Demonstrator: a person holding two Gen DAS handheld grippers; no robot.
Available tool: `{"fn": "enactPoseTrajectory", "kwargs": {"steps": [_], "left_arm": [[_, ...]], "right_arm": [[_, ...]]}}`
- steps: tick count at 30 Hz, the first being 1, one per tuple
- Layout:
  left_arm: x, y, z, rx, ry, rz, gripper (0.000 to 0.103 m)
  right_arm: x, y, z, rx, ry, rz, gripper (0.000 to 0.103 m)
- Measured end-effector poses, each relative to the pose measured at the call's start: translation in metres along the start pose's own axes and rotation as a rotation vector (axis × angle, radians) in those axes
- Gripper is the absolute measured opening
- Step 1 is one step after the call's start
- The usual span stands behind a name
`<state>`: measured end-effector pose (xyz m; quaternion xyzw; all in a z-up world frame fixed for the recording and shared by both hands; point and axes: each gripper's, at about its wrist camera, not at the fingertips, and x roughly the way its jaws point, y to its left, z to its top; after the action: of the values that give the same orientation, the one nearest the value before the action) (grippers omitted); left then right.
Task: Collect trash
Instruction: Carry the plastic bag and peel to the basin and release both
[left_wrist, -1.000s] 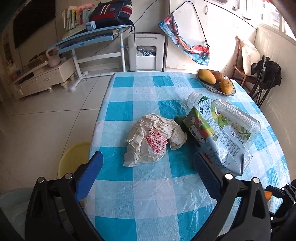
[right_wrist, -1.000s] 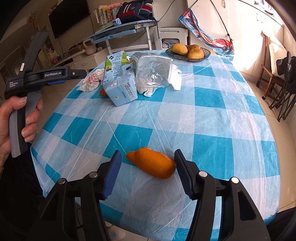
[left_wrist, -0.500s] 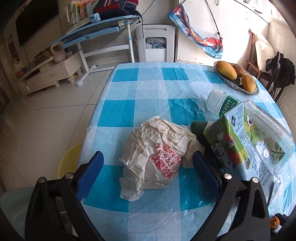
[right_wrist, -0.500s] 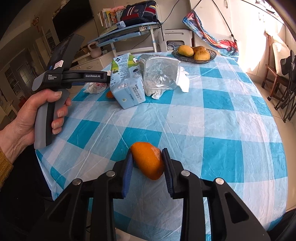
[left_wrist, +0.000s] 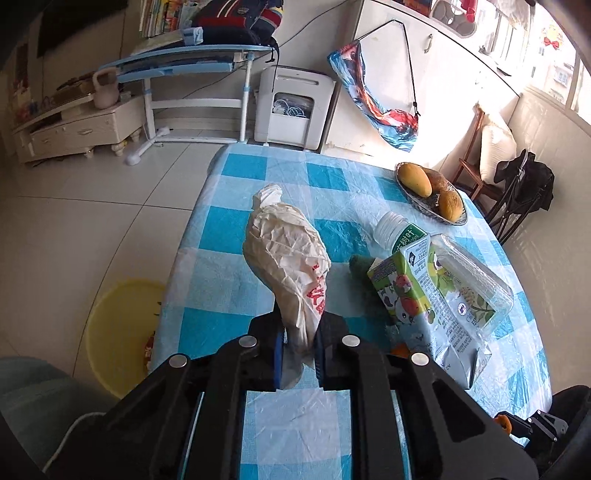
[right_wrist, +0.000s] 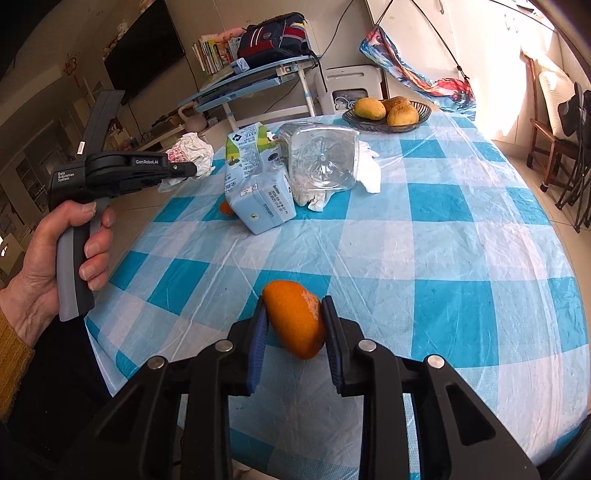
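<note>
**Both grippers loaded; loose trash left around the carton**

Landmark: juice carton (left_wrist: 424, 295), lying on its side on the blue-and-white checked table (right_wrist: 461, 258).

- Table: a yellow basin (left_wrist: 118, 332) sits on the floor off its left edge, seen from the left wrist.
- Fruit bowl (right_wrist: 388, 118): well beyond the carton, at the table's far end, holding yellowish fruit.
- Clear plastic bottle (right_wrist: 321, 162): touching the carton's right side, lying down, base toward the right wrist camera. It blocks most of the white crumpled paper (right_wrist: 369, 173) behind and beside it.
- Crumpled paper bag (left_wrist: 291, 266), red print: left of the carton, lifted off the cloth, lower end pinched in the left gripper (left_wrist: 299, 350). Jaws closing, nearly together on the paper. The bag hides the cloth straight ahead.
- Left hand (right_wrist: 55, 266): wrapped around that gripper's grey handle.
- Orange peel (right_wrist: 295, 317): well nearer than the carton, near the table's front edge, between the blue pads of the right gripper (right_wrist: 293, 332). Jaws narrow and closing, pads pressing both sides.
- Small orange scrap (right_wrist: 224, 208): tucked against the carton's left base, mostly hidden.
</note>
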<state>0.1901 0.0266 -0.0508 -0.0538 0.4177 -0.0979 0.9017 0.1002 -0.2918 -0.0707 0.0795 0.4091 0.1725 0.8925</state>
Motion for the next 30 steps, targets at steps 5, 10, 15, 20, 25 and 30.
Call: {"fn": "enactPoseTrajectory", "kwargs": {"steps": [5, 10, 15, 20, 25, 30], "left_arm": [[-0.018, 0.020, -0.005, -0.040, -0.021, 0.003, 0.013], [-0.038, 0.034, -0.005, -0.072, -0.059, -0.005, 0.013], [-0.050, 0.043, 0.006, -0.054, -0.068, 0.015, 0.013], [-0.076, 0.068, 0.034, 0.017, -0.110, 0.099, 0.013], [-0.078, 0.119, 0.031, -0.067, -0.102, 0.131, 0.013], [-0.076, 0.151, 0.030, -0.193, -0.096, 0.112, 0.013]], "right_arm": [[0.002, 0.013, -0.001, -0.031, -0.002, 0.011, 0.029], [0.001, 0.025, -0.003, -0.061, -0.010, 0.017, 0.029], [-0.001, 0.035, -0.002, -0.087, -0.016, 0.022, 0.029], [0.004, 0.053, 0.002, -0.125, -0.008, 0.054, 0.029], [0.017, 0.082, 0.023, -0.163, -0.029, 0.103, 0.029], [0.039, 0.124, 0.063, -0.216, -0.072, 0.177, 0.029]]}}
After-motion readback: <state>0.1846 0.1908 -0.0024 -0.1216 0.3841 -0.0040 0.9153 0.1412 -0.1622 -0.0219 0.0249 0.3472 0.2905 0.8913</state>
